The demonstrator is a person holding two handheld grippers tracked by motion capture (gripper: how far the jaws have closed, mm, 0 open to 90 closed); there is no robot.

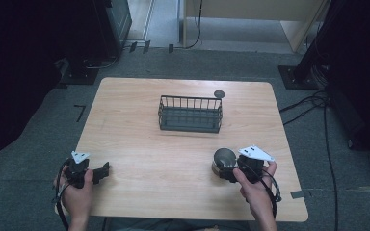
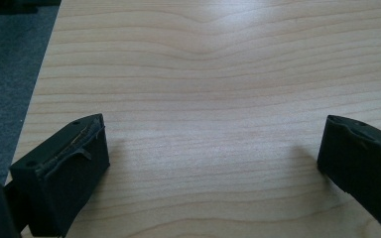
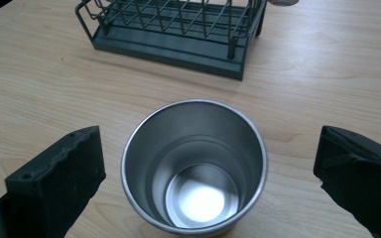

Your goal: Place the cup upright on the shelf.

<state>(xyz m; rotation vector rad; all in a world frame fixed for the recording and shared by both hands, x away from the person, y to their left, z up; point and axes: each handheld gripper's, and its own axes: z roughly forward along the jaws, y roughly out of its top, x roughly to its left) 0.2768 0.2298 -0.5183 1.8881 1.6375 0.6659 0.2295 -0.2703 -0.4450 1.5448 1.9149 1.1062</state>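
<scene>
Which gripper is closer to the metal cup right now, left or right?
Right. The right gripper has its open jaws on either side of the upright metal cup, not touching it. The left gripper is open over bare table near the opposite front corner.

A light wooden table (image 1: 139,144) with rounded corners stands on grey carpet. A dark wire basket (image 1: 190,113) sits on it toward the far middle, a small round grey disc (image 1: 218,94) just behind the basket's right end. An upright steel cup (image 1: 223,160) stands near the right front edge.
</scene>
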